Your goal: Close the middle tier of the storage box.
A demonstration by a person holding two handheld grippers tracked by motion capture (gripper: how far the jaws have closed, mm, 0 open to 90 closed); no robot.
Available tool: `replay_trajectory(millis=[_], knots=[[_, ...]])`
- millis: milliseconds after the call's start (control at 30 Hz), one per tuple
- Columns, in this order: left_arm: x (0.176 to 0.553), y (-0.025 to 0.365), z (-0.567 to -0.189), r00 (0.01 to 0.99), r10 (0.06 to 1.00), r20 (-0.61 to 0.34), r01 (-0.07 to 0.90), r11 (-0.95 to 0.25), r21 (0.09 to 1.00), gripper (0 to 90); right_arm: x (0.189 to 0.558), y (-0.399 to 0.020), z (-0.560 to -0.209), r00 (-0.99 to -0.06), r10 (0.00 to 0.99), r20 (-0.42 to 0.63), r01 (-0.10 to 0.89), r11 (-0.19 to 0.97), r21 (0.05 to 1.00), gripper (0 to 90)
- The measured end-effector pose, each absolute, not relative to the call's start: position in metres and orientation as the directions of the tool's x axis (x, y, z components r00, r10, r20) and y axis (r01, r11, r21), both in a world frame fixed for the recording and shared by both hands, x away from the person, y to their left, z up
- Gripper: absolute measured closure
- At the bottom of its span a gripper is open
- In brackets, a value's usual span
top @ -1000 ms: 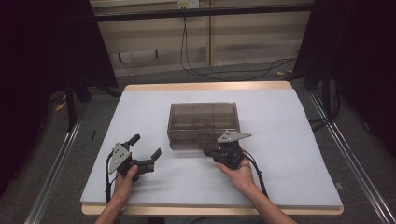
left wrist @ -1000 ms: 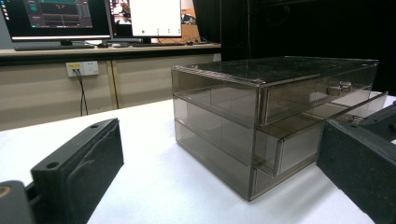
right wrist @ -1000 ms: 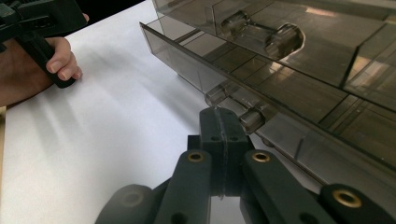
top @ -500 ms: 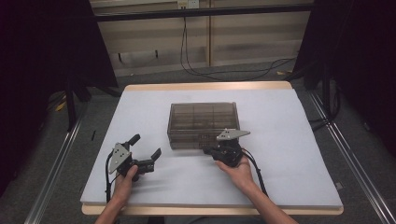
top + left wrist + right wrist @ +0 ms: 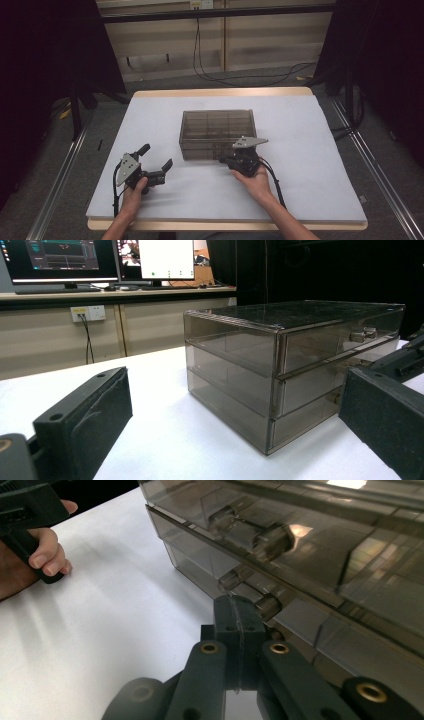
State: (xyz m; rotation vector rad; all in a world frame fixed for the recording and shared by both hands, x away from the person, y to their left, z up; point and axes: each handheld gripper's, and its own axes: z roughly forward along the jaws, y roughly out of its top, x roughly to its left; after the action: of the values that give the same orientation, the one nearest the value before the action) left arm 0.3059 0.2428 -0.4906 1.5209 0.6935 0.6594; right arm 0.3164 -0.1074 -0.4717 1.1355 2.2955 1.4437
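Drawer box [image 5: 218, 133]: smoky translucent plastic, glossy and smooth. Desk [image 5: 310, 150]: matt white cover, wood-look edge. Left tool [image 5: 156, 168]: matt black plastic, jaw pads possibly foam.

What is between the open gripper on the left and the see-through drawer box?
Nothing: just bare white table. In the high view, the left gripper sits apart from the drawer box, and the left gripper view shows plain tabletop up to the box.
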Motion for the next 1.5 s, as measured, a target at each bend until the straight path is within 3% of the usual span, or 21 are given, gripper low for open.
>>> replay_trajectory(millis=[533, 733, 867, 900, 1067, 1100, 1133, 1367, 1500], knots=[[0.306, 0.243, -0.491, 0.653, 0.758, 0.004, 0.042, -0.042, 0.998, 0.9, 0.320, -0.102, -0.477, -0.663, 0.725, 0.188, 0.511, 0.254, 0.821, 90.0], [0.306, 0.243, -0.491, 0.653, 0.758, 0.004, 0.042, -0.042, 0.998, 0.9, 0.316, -0.100, -0.476, -0.700, 0.683, 0.209, 0.506, 0.268, 0.820, 89.6], [0.306, 0.243, -0.491, 0.652, 0.758, 0.008, 0.041, -0.046, 0.998, 0.9, 0.312, -0.105, -0.472, -0.715, 0.662, 0.226, 0.506, 0.267, 0.820, 82.4], [0.306, 0.243, -0.491, 0.652, 0.758, 0.009, 0.041, -0.046, 0.998, 0.9, 0.309, -0.108, -0.470, -0.717, 0.660, 0.227, 0.506, 0.268, 0.820, 74.7], [0.306, 0.243, -0.491, 0.652, 0.758, 0.006, 0.041, -0.043, 0.998, 0.9, 0.303, -0.115, -0.466, -0.716, 0.661, 0.224, 0.503, 0.266, 0.823, 61.8], [0.306, 0.243, -0.491, 0.652, 0.758, 0.005, 0.042, -0.042, 0.998, 0.9, 0.300, -0.119, -0.463, -0.707, 0.673, 0.218, 0.504, 0.263, 0.823, 54.1], [0.306, 0.243, -0.491, 0.652, 0.758, 0.005, 0.042, -0.042, 0.998, 0.9, 0.300, -0.119, -0.463, -0.707, 0.673, 0.218, 0.504, 0.263, 0.823, 54.1], [0.306, 0.243, -0.491, 0.652, 0.758, 0.005, 0.041, -0.043, 0.998, 0.9, 0.284, -0.144, -0.454, -0.679, 0.697, 0.230, 0.511, 0.224, 0.830, 29.7], [0.306, 0.243, -0.491, 0.651, 0.759, 0.005, 0.042, -0.042, 0.998, 0.9, 0.277, -0.163, -0.451, -0.646, 0.720, 0.253, 0.525, 0.179, 0.832, 20.8]])
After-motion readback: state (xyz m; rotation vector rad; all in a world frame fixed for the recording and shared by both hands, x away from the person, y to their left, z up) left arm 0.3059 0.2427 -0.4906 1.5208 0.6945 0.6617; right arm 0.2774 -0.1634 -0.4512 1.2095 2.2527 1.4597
